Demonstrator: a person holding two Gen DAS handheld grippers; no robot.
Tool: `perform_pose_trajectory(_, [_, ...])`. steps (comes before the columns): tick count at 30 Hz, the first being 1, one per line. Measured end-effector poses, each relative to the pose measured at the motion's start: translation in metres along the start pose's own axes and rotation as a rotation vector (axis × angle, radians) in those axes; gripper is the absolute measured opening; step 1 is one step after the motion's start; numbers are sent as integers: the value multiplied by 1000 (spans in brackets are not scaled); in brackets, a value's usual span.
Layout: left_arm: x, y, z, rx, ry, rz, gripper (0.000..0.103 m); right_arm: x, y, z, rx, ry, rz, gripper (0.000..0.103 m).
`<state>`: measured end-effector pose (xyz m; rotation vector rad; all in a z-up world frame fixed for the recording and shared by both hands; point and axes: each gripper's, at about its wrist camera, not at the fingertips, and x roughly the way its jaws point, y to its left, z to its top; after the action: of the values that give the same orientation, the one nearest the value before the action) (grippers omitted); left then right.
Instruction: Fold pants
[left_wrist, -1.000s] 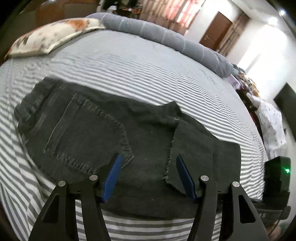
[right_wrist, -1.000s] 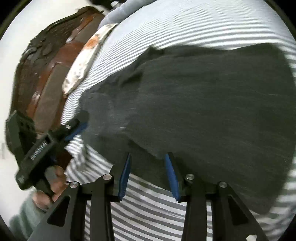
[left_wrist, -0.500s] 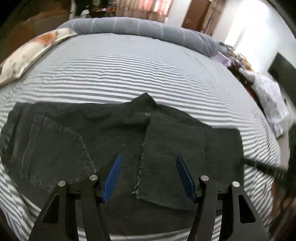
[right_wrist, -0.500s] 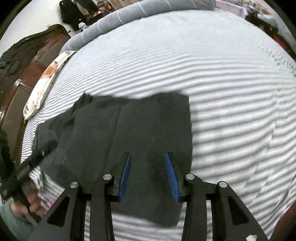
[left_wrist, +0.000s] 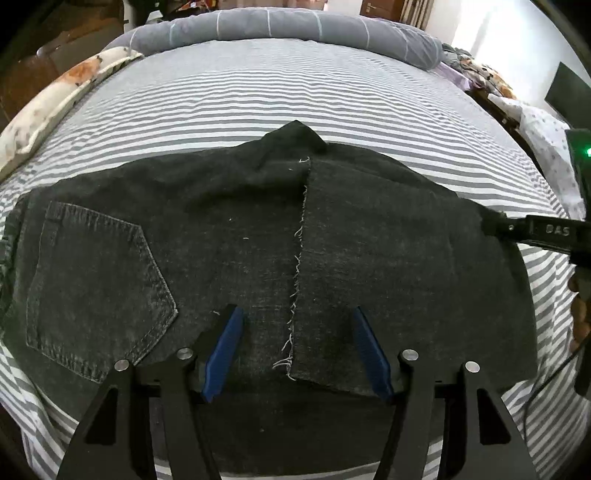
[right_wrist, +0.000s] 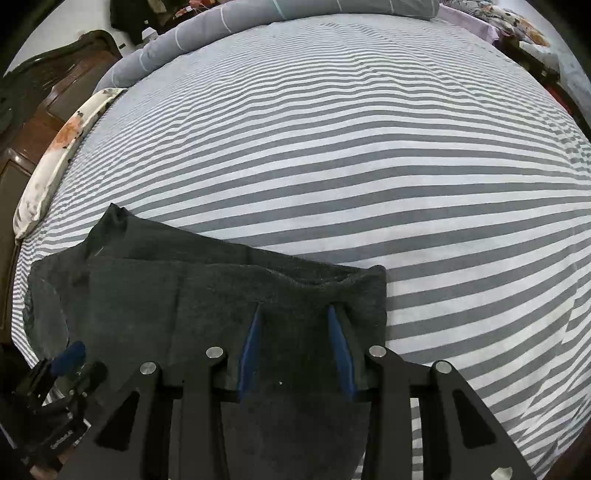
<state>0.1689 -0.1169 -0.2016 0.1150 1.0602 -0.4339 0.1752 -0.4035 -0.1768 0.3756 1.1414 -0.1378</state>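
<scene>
pants: dark, folded, lying flat on the striped bed | left tool: jaws apart above the frayed hem, holding nothing | right tool: jaws partly apart at the folded end; grip cannot be told

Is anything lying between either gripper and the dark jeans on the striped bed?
Nothing visible. The left gripper hangs open right over the jeans, and the right gripper straddles their folded end; the striped sheet beyond holds no obstacle.
</scene>
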Motion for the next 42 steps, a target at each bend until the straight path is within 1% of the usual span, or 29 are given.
perform_pose_trajectory(2, [-1, 0, 0, 2, -2, -1, 64, -5, 1, -10, -4, 17, 20, 35])
perform_pose_trajectory(4, [-1, 0, -1, -4, -3, -7, 64, -13, 4, -27, -21, 29, 36, 36])
perform_pose_trajectory(10, [-3, -3, -9, 20, 0, 4, 64, -27, 12, -87, -51, 73, 34, 36])
perform_pose_trajectory(13, [-6, -5, -13, 30, 3, 15, 64, -25, 13, -107, -40, 98, 42, 36])
perform_pose_trajectory(17, [-8, -8, -19, 35, 8, 29, 64, -22, 16, -122, -58, 95, 26, 36])
perform_pose_trajectory(22, [-12, -10, -26, 38, 7, 40, 64, -22, 19, -121, -55, 98, 21, 39])
perform_pose_trajectory(24, [-14, -8, -25, 24, 7, 22, 64, -30, 18, -124, -41, 71, 34, 40])
perform_pose_trajectory(25, [-17, -4, -25, -3, 3, -8, 64, -36, 19, -124, -27, 53, 61, 40])
perform_pose_trajectory(27, [-25, 14, -23, -106, -8, -86, 64, -47, 23, -126, -14, 19, 107, 40])
perform_pose_trajectory(28, [-29, 29, -23, -184, -17, -129, 64, -50, 26, -127, -13, 9, 134, 40])
perform_pose_trajectory(30, [-33, 52, -23, -302, -29, -168, 64, -52, 32, -130, -3, 9, 187, 40])
perform_pose_trajectory(31, [-34, 59, -23, -334, -31, -175, 64, -50, 36, -131, 4, 20, 220, 40])
perform_pose_trajectory(32, [-35, 67, -24, -372, -33, -175, 64, -47, 38, -131, 8, 31, 234, 40])
perform_pose_trajectory(34, [-39, 75, -25, -399, -38, -162, 64, -41, 44, -132, 9, 54, 248, 40])
perform_pose_trajectory(36, [-42, 78, -25, -406, -45, -156, 64, -38, 51, -135, -11, 62, 246, 40])
perform_pose_trajectory(38, [-43, 86, -24, -432, -44, -167, 64, -39, 54, -136, -29, 60, 244, 40])
perform_pose_trajectory(40, [-46, 99, -23, -486, -49, -187, 64, -40, 58, -131, -46, 54, 238, 41])
perform_pose_trajectory(42, [-55, 115, -25, -532, -82, -177, 64, -43, 59, -128, -59, 47, 229, 43])
